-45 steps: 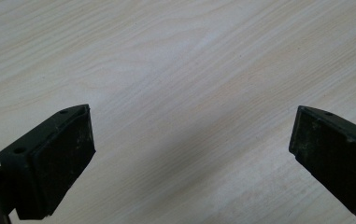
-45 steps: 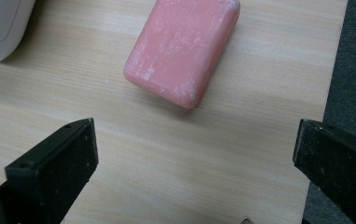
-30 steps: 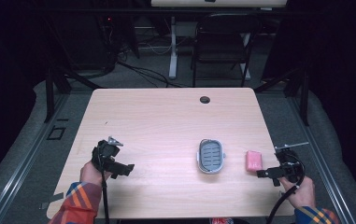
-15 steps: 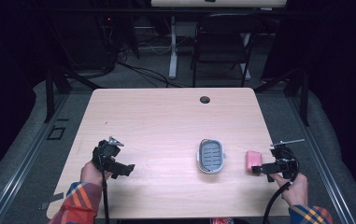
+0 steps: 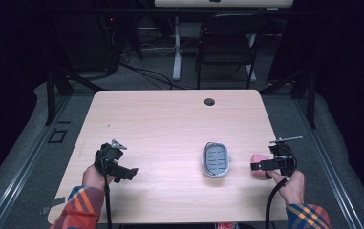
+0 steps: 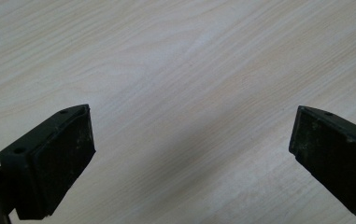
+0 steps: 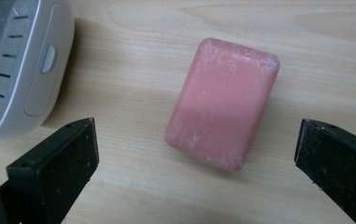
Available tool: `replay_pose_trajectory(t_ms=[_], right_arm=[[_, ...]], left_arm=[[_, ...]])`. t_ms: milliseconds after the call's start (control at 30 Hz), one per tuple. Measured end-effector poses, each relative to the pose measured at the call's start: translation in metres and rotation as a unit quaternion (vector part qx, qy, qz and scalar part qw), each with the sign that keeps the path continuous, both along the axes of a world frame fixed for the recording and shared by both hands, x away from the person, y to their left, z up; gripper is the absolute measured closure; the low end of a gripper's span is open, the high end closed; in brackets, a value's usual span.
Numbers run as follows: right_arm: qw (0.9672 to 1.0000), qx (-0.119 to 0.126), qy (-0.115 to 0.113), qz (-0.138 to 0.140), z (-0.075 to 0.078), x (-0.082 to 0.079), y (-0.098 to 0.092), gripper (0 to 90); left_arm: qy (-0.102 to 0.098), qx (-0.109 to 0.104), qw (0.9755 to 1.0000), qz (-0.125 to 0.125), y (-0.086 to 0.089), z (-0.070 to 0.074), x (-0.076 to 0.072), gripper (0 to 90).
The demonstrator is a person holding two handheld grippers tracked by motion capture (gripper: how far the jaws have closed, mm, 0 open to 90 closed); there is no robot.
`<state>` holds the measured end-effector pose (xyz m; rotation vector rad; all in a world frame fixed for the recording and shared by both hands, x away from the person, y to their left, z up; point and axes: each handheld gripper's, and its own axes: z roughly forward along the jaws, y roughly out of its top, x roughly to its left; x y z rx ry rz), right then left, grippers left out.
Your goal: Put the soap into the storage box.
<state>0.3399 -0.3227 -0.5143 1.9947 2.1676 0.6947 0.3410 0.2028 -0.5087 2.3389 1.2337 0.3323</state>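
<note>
Table (image 5: 170, 124), high view. My right gripper (image 5: 258, 166) hangs near the right edge, directly over the pink soap (image 5: 257, 158), which lies flat on the wood just right of the grey soap dish (image 5: 216, 159). Soap and dish are close but apart. In the right gripper view the jaws stand wide apart, one on each side of the soap (image 7: 222, 102), touching neither of its sides; the dish (image 7: 17, 65), slotted inside, sits at the upper left. My left gripper (image 5: 127, 172) rests over the near left part of the table, well apart from the dish. In the left gripper view its jaws are likewise spread, with bare wood (image 6: 180, 84) between them. A small dark grommet (image 5: 209, 101) marks the far edge.
</note>
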Motion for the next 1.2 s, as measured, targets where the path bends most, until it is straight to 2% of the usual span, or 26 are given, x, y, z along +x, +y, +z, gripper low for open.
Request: replay_pose_trajectory(t_ms=[33,133,333,367,400,600,633,800,833,900,1033,1067,1133,1200], right_arm=[[0.9999,0.007,0.005,-0.007,-0.002,0.004,-0.001,0.0],[0.9999,0.004,0.002,-0.014,-0.003,0.008,0.000,0.0],[0.9996,-0.018,0.005,-0.020,-0.005,0.014,0.002,0.0],[0.9996,-0.018,0.005,-0.020,-0.005,0.014,0.002,0.0],[0.9996,-0.008,0.005,-0.026,-0.007,0.016,0.003,0.0],[0.9994,-0.013,0.014,-0.028,-0.012,0.024,0.002,0.0],[0.9992,-0.020,0.019,-0.027,-0.013,0.027,0.003,0.0],[0.9992,-0.025,0.021,-0.024,-0.016,0.030,0.007,0.0],[0.9987,-0.038,0.026,-0.021,-0.017,0.031,0.009,1.6],[0.9988,-0.036,0.022,-0.026,-0.021,0.031,0.011,3.2],[0.9976,-0.055,0.037,-0.018,-0.021,0.033,0.009,8.9],[0.9975,-0.058,0.037,-0.019,-0.022,0.033,0.009,12.5],[0.9979,-0.051,0.036,-0.020,-0.023,0.033,0.009,14.3],[0.9973,-0.056,0.043,-0.019,-0.025,0.034,0.010,21.2]], left_arm=[[0.001,0.000,1.0000,-0.001,0.000,0.000,0.000,0.1],[0.003,0.002,1.0000,-0.003,-0.001,0.000,0.000,0.1],[0.004,0.002,1.0000,-0.005,-0.001,0.000,0.000,0.1],[0.004,0.002,1.0000,-0.005,-0.001,0.000,0.000,0.1],[0.002,0.002,1.0000,-0.004,-0.002,-0.001,0.000,0.1],[0.004,0.002,1.0000,-0.006,-0.002,-0.001,0.000,0.1],[0.004,0.001,1.0000,-0.006,-0.002,-0.001,0.000,0.1],[0.002,0.000,1.0000,-0.006,-0.002,-0.001,0.000,0.1],[0.003,0.001,1.0000,-0.008,-0.002,0.000,0.000,0.1],[0.003,0.001,1.0000,-0.009,-0.002,0.000,0.000,0.1],[0.004,0.003,0.9999,-0.011,-0.003,-0.001,0.000,0.1],[0.005,0.002,0.9999,-0.012,-0.003,-0.001,0.000,0.1],[0.006,0.001,0.9999,-0.013,-0.003,-0.001,0.000,0.1],[0.003,0.003,0.9999,-0.013,-0.003,-0.001,0.000,0.1]])
